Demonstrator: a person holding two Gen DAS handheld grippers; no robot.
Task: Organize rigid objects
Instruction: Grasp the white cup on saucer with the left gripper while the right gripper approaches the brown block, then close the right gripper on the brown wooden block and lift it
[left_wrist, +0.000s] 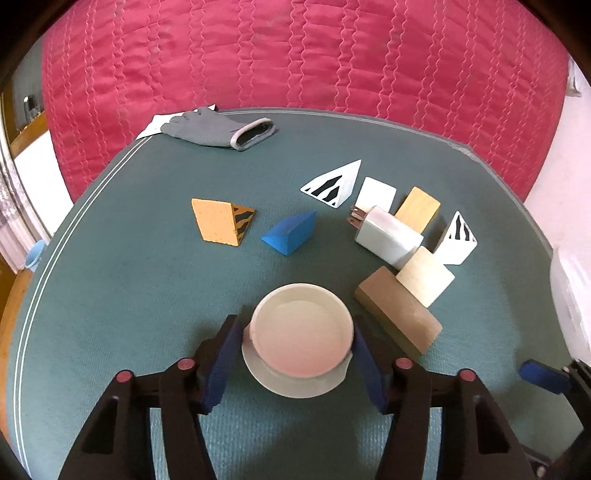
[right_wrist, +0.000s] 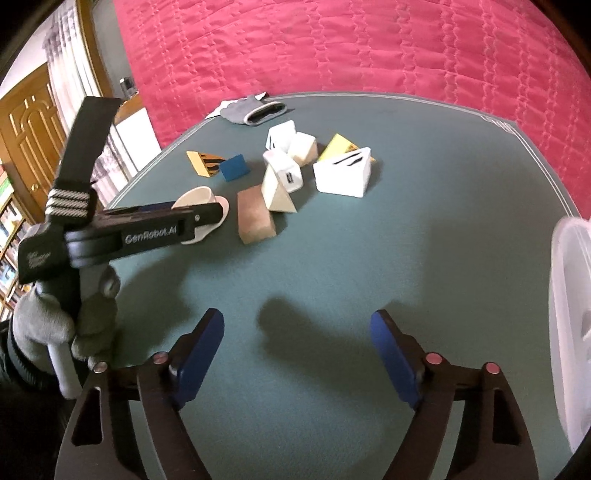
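My left gripper (left_wrist: 293, 341) is closed around a white cup (left_wrist: 301, 332) that stands on a white saucer (left_wrist: 295, 384) on the green table; its blue pads touch both sides of the cup. It shows from the side in the right wrist view (right_wrist: 195, 199). Ahead lie an orange striped wedge (left_wrist: 221, 221), a blue wedge (left_wrist: 290, 232), a white charger (left_wrist: 388, 236), wooden blocks (left_wrist: 399, 310) and white striped wedges (left_wrist: 334, 184). My right gripper (right_wrist: 297, 332) is open and empty over bare table, well short of the blocks (right_wrist: 255, 218).
A grey glove (left_wrist: 218, 129) lies on paper at the table's far edge. A white plastic container (right_wrist: 572, 325) stands at the right edge in the right wrist view. A pink quilted bed (left_wrist: 295, 55) lies beyond the table.
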